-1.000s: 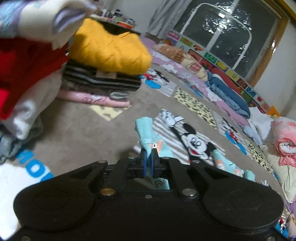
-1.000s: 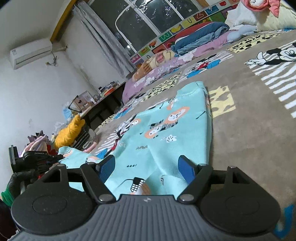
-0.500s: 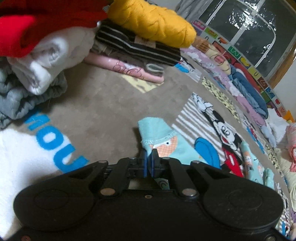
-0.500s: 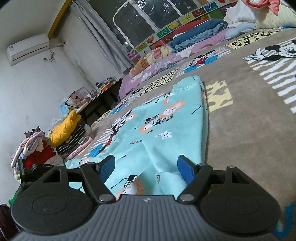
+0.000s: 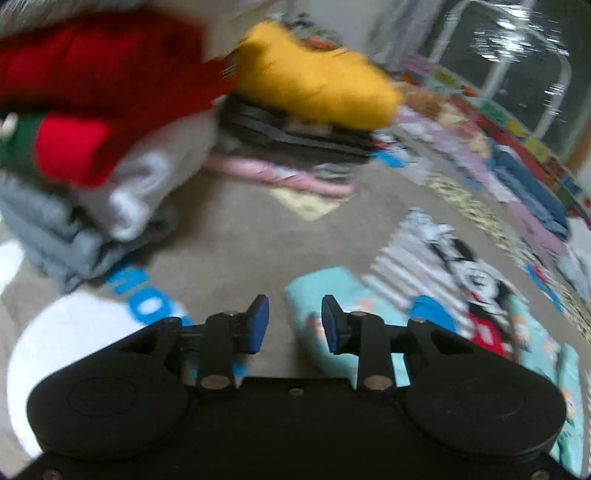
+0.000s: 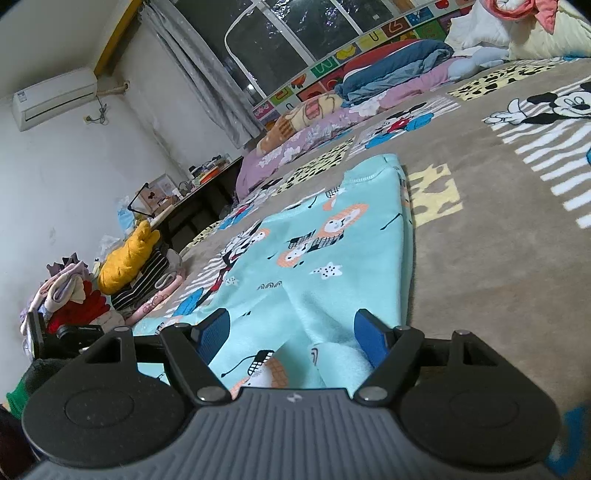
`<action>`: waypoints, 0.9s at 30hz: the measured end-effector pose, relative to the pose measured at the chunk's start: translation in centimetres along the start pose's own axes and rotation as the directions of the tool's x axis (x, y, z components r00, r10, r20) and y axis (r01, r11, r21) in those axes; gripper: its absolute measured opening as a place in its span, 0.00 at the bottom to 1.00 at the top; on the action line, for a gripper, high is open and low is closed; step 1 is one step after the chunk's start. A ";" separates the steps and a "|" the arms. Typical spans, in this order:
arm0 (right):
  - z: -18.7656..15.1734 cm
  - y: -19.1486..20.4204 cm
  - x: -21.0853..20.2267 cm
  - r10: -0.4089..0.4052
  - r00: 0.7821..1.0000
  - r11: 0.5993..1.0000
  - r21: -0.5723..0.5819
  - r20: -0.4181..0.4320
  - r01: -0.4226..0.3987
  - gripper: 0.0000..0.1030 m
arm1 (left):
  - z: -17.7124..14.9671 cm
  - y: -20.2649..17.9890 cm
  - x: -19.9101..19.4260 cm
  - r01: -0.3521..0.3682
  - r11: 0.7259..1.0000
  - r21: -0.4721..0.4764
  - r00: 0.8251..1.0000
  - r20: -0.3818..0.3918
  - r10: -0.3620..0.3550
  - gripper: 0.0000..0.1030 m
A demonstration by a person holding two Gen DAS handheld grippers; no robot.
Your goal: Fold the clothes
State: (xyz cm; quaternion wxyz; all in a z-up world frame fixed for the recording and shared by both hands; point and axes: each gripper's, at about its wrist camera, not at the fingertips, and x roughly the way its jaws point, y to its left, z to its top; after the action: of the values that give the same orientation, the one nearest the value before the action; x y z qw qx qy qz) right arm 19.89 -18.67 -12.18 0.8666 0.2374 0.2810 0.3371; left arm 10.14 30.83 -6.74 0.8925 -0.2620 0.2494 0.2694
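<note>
Teal garment (image 6: pixel 325 258) flat on bed blanket (image 6: pixel 498 221), spread for folding. Left gripper (image 5: pixel 294 325) released, empty, cuff end just beside it (view blurred). Right gripper (image 6: pixel 291 336) released, 2 jaws straddling near hem, likely lining up grab.

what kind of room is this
Most likely a home bedroom or children's room. The teal cartoon-print garment lies on a grey Mickey Mouse blanket. Stacked folded clothes, rolled bedding under a curtained window and a wall air conditioner support this.
</note>
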 end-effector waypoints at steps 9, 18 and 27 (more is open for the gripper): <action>0.1 -0.1 0.1 0.000 1.000 1.000 -0.001 -0.002 0.000 0.72 | -4.6 -10.1 0.7 0.323 0.849 0.417 0.944 -0.209 -0.257 0.27; 0.0 -0.3 0.2 0.006 1.000 1.000 0.010 -0.003 -0.006 0.72 | -3.9 -7.1 2.6 0.057 0.965 0.254 0.997 -0.073 -0.040 0.23; -0.1 -0.2 0.3 0.004 1.000 1.000 0.004 -0.004 -0.004 0.72 | -7.0 -12.8 3.5 0.194 0.846 0.496 0.979 -0.156 -0.132 0.25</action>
State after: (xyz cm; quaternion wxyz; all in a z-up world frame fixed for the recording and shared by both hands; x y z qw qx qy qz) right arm 20.08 -18.61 -12.48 0.8650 0.2391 0.2829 0.3385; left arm 18.40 18.68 -9.68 0.9335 -0.0527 0.3398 0.1015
